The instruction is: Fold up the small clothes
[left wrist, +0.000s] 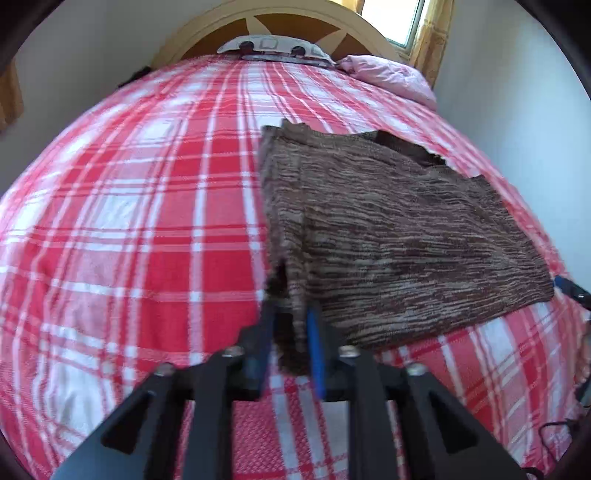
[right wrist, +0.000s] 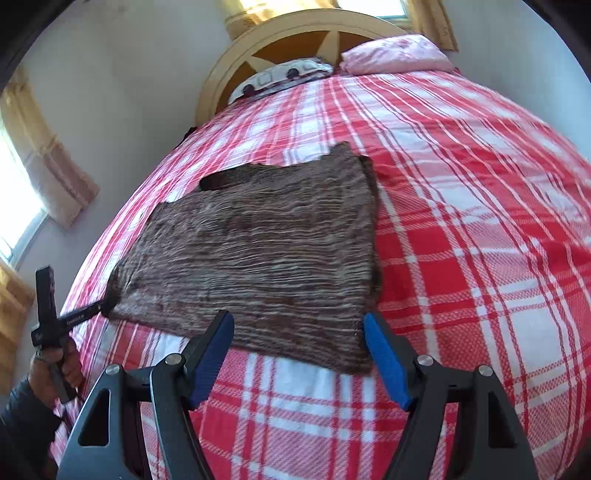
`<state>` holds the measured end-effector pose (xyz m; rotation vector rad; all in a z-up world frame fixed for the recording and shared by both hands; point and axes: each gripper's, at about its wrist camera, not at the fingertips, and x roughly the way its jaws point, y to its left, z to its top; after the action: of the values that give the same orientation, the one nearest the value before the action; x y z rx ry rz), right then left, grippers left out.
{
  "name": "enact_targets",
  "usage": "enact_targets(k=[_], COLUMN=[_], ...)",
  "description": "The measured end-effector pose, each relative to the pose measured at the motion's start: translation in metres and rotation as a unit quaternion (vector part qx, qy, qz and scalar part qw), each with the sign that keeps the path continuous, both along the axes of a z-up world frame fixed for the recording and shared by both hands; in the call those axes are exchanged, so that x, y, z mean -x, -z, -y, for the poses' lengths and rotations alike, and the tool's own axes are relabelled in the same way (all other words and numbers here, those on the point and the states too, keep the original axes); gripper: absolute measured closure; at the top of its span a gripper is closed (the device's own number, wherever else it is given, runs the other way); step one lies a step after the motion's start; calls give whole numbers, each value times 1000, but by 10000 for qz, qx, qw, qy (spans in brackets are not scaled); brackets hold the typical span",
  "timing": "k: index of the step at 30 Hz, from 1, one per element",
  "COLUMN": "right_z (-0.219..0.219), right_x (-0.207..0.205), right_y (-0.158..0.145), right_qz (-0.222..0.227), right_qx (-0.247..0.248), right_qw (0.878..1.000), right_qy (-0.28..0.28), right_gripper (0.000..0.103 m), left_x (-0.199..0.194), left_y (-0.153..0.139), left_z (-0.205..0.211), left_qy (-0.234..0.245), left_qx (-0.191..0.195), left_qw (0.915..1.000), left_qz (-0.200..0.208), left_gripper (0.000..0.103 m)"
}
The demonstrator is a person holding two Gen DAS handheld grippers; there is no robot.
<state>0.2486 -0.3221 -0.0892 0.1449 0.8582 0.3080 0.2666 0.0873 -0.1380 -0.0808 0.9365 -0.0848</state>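
Right wrist view takes in most of the scene: a bed (right wrist: 461, 229) under a red and white plaid cover, with a pink pillow (right wrist: 395, 53) and a patterned pillow (right wrist: 284, 75) against the arched headboard (right wrist: 295, 33). On the cover lies the brown knit garment (right wrist: 266, 251), spread flat as a rough rectangle with its sleeves already turned in; a darker underlayer peeks out along its far and right edges. Judging by that shape, the first folds are done, and what remains is probably doubling the piece over into a smaller packet and setting it aside.

The right hand-held gripper (right wrist: 299, 343) hangs over the near hem with its blue pads well apart and nothing pressed between them; the hem lies below, not pinched. At the garment's near left corner, the left hand-held gripper (left wrist: 290, 332) has a bunch of the knit between its fingers, which stand partly apart. Whether the pads actually press on the cloth or sit loosely around it I cannot tell. A hand (right wrist: 55, 369) at the left edge holds that tool's handle.
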Motion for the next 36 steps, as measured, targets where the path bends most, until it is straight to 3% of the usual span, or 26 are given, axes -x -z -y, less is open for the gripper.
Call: enact_targets(k=[1, 2, 9, 16, 26, 31, 36], right_z=[-7, -18, -98, -181, -244, -275, -310], right_x=[2, 4, 12, 20, 13, 24, 37], right_y=[-2, -5, 1, 13, 29, 36, 44], right_qz=[46, 101, 317, 764, 981, 1191, 1474], right_qx=[70, 164, 978, 1728, 2206, 2456, 2756], right_qw=[9999, 9995, 9893, 9683, 9467, 9302, 9084], right_qy=[-114, -269, -1032, -1636, -2133, -2455, -2777], right_gripper=[30, 30, 30, 30, 30, 30, 30], left_x=[2, 6, 11, 0, -2, -10, -21], left_y=[-2, -4, -6, -3, -2, -6, -8], left_z=[0, 0, -2, -13, -41, -72, -109], left_qy=[-112, -142, -99, -123, -123, -305, -435], left_qx=[-168, -230, -475, -542, -630, -306, 509], left_qw=[9998, 9996, 9986, 9984, 9979, 9991, 9977], left_qz=[35, 122, 229, 129, 74, 47, -105], left_gripper=[36, 28, 28, 24, 14, 14, 14])
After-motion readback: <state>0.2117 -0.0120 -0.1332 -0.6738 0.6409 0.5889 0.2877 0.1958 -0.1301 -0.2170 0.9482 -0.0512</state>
